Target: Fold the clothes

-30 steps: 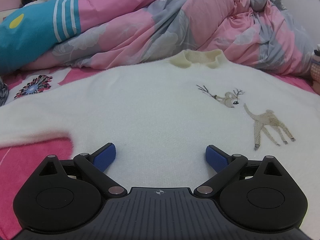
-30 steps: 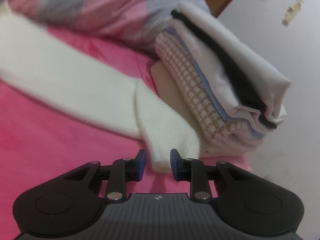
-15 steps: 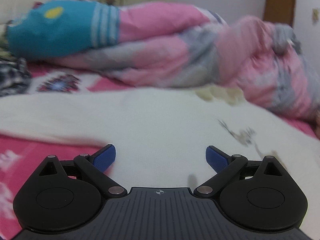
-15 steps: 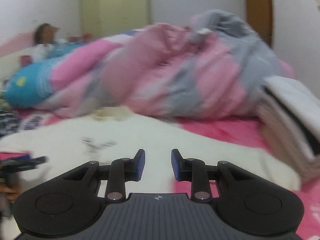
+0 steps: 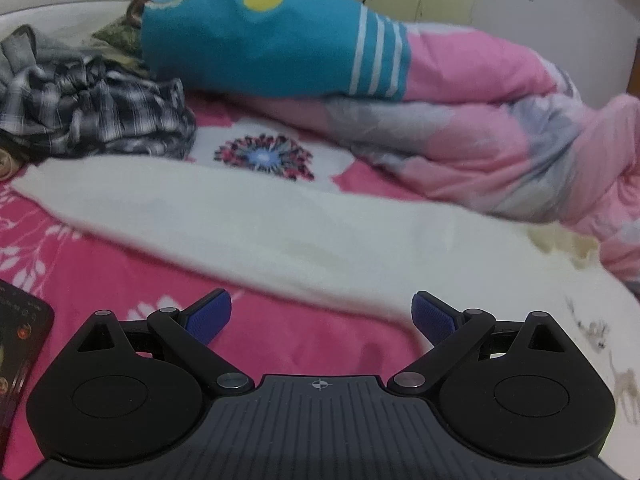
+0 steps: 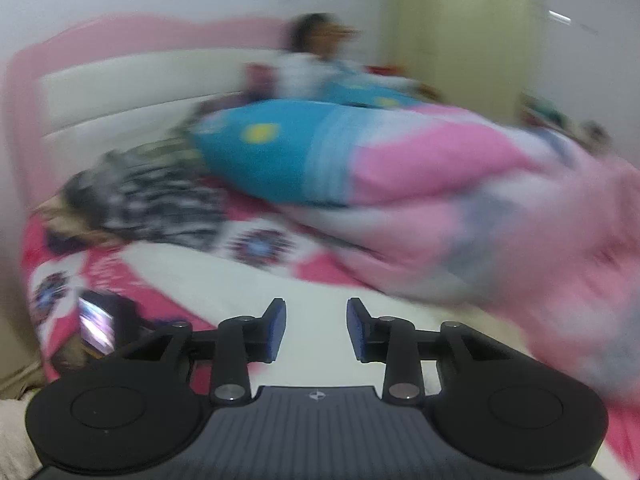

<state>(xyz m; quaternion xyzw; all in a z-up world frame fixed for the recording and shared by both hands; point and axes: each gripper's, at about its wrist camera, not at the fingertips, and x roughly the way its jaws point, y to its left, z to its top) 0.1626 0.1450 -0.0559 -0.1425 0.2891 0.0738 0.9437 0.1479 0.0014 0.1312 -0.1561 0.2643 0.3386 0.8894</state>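
Fluffy white sweater [image 5: 256,224] spread flat on pink flowery bedsheet [image 5: 80,256], one long sleeve reaching far left. Left gripper [image 5: 322,314] low over the near edge of that sleeve, blue fingers [image 5: 210,314] spread wide, nothing between them. Right gripper [image 6: 316,330] over the white sweater [image 6: 320,292] too, blue pads [image 6: 278,328] only part way apart, nothing held.

Seen sharp only from the left wrist: crumpled black-and-white checked shirt [image 5: 100,116] far left, cream collar [image 5: 568,244] of the sweater at right, small stitched deer [image 5: 624,380] at the near right edge, dark flat thing [image 5: 20,340] at near left, too cut off to tell what. Big pink and grey quilt [image 5: 500,136] far behind, teal part with white stripes and a yellow spot.

Seen only from the right wrist, all blurry: person [image 6: 316,56] sitting at the far end, pink and white headboard [image 6: 132,92], pale cupboard [image 6: 460,40], small glowing screen [image 6: 96,324] at near left.
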